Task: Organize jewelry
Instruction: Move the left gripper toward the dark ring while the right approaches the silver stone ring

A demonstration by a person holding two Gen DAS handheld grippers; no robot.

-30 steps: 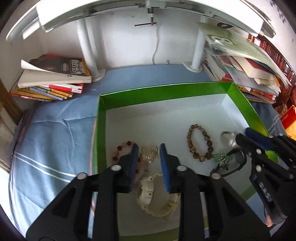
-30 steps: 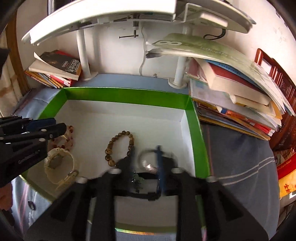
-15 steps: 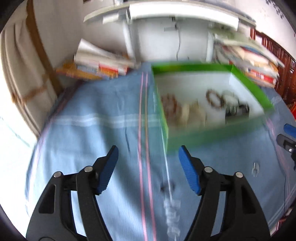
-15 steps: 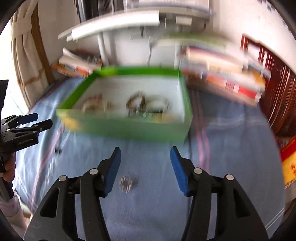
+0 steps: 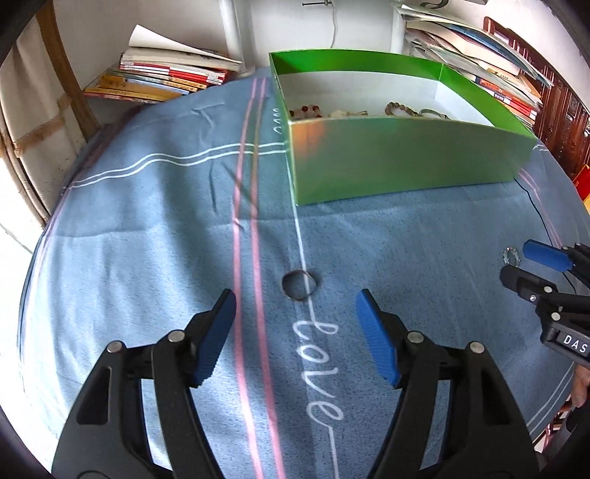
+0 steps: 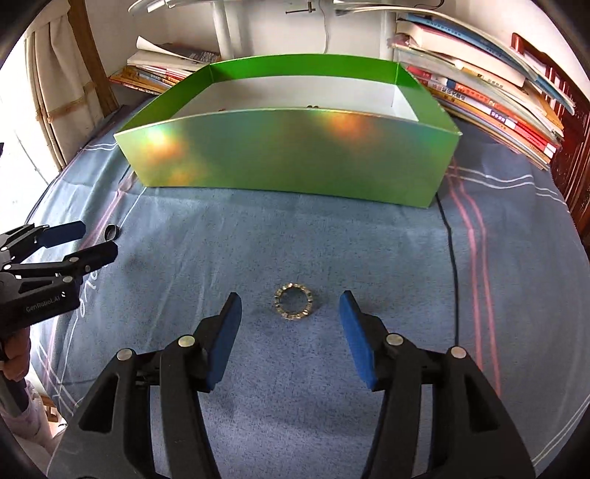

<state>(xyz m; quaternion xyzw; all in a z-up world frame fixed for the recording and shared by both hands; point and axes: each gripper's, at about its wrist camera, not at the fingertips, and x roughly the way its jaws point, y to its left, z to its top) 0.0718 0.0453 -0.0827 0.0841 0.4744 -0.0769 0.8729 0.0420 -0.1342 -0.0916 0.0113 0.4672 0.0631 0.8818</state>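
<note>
A plain metal ring (image 5: 299,285) lies on the blue cloth just ahead of my open, empty left gripper (image 5: 297,333). A studded silver ring (image 6: 294,302) lies between and just ahead of the fingers of my open, empty right gripper (image 6: 290,337). The green box (image 5: 405,158) stands behind both; bracelets (image 5: 400,109) show over its near wall. In the right wrist view the box's near wall (image 6: 287,158) hides its contents. The plain ring (image 6: 110,232) and left gripper (image 6: 79,241) show at left there; the studded ring (image 5: 511,255) and right gripper (image 5: 523,267) show at right in the left wrist view.
Stacks of books stand at the back left (image 5: 162,77) and back right (image 6: 490,92). White shelf posts (image 6: 223,33) rise behind the box. A thin black cord (image 6: 448,235) runs across the cloth at the right. The table edge falls away at the left.
Both grippers have pulled back out of the box, opened wide and come down low over the cloth, each now just behind a ring.
</note>
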